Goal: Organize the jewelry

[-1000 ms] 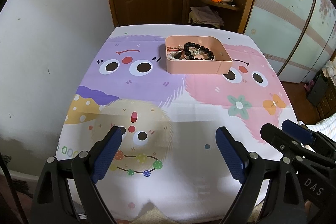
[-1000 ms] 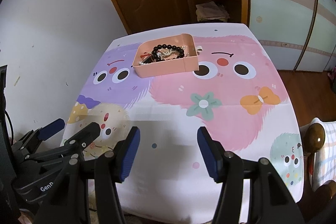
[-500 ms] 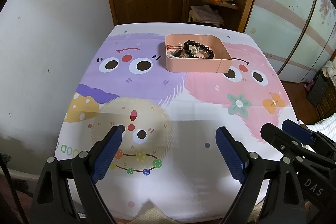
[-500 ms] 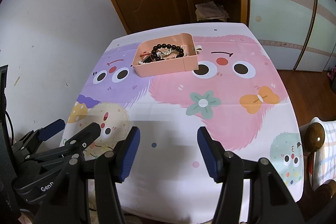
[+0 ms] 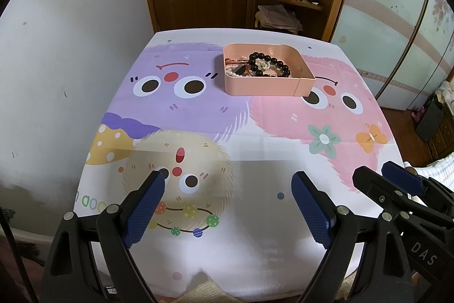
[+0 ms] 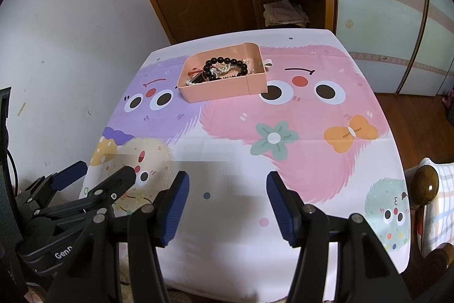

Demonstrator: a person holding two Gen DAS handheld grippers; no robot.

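Pink tray [image 5: 264, 87] at far end of table, on cartoon tablecloth [image 5: 255, 149]. Inside: black bead bracelet [image 5: 269, 63] atop pearl strand and red cord, tangled.
Left gripper [image 5: 227, 203]: jaws spread, empty, over near edge.
Right gripper [image 6: 227, 203]: same, well apart from tray.

1 pink tray [image 5: 262, 88], 1 black bead bracelet [image 5: 269, 62], 2 grippers [image 5: 228, 206]

A table [image 5: 255, 269], covered by a cartoon-monster cloth [image 5: 198, 115], carries a pink tray [image 5: 264, 87] at its far middle, holding a black bead bracelet [image 5: 269, 61] and what may be pearls [image 6: 224, 69].
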